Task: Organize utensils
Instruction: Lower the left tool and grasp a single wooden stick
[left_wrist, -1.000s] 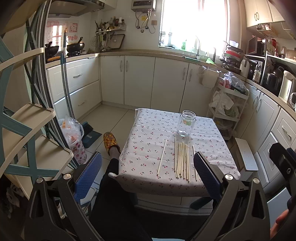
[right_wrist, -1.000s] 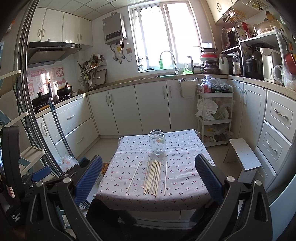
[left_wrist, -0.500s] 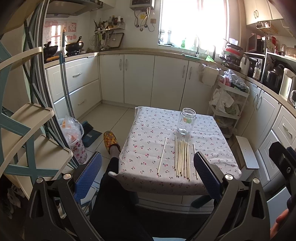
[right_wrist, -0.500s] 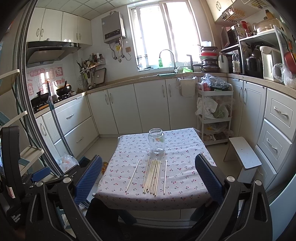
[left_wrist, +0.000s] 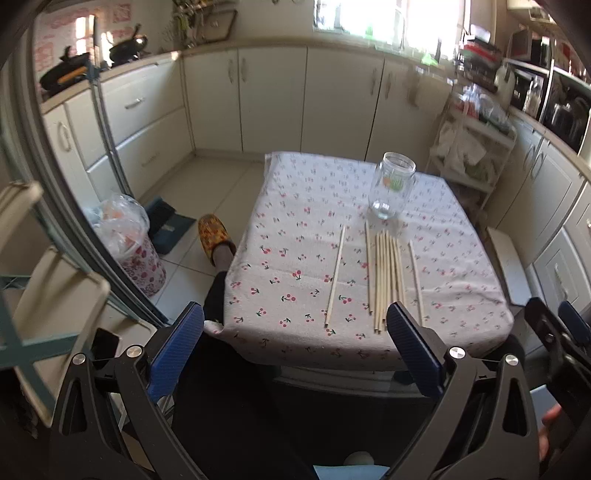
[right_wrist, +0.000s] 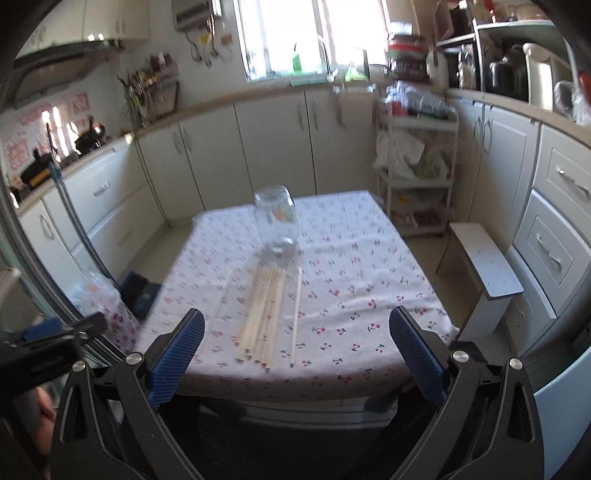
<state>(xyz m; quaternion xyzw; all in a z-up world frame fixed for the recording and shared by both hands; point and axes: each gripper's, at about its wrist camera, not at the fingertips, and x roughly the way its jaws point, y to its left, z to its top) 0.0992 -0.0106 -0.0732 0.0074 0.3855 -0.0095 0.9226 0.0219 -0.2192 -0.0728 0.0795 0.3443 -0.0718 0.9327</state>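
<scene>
Several pale wooden chopsticks (left_wrist: 386, 277) lie side by side on a small table with a cherry-print cloth (left_wrist: 295, 229); one stick (left_wrist: 335, 275) lies apart on the left and one (left_wrist: 415, 275) on the right. An empty clear glass jar (left_wrist: 391, 190) stands upright just behind them. The chopsticks (right_wrist: 264, 310) and jar (right_wrist: 277, 225) also show in the right wrist view. My left gripper (left_wrist: 295, 332) is open and empty, short of the table's near edge. My right gripper (right_wrist: 295, 332) is open and empty, also short of the near edge.
A white stool (right_wrist: 487, 266) stands right of the table, with a trolley (right_wrist: 413, 166) behind it. A bin with a plastic bag (left_wrist: 125, 236) and a slippered foot (left_wrist: 214, 236) are on the floor at the left. Cabinets line the walls. A shelf unit (left_wrist: 44, 266) is at far left.
Both grippers have moved forward and tilted down toward the table, so table, chopsticks and jar look larger. Both stay open. Nothing on the table has moved.
</scene>
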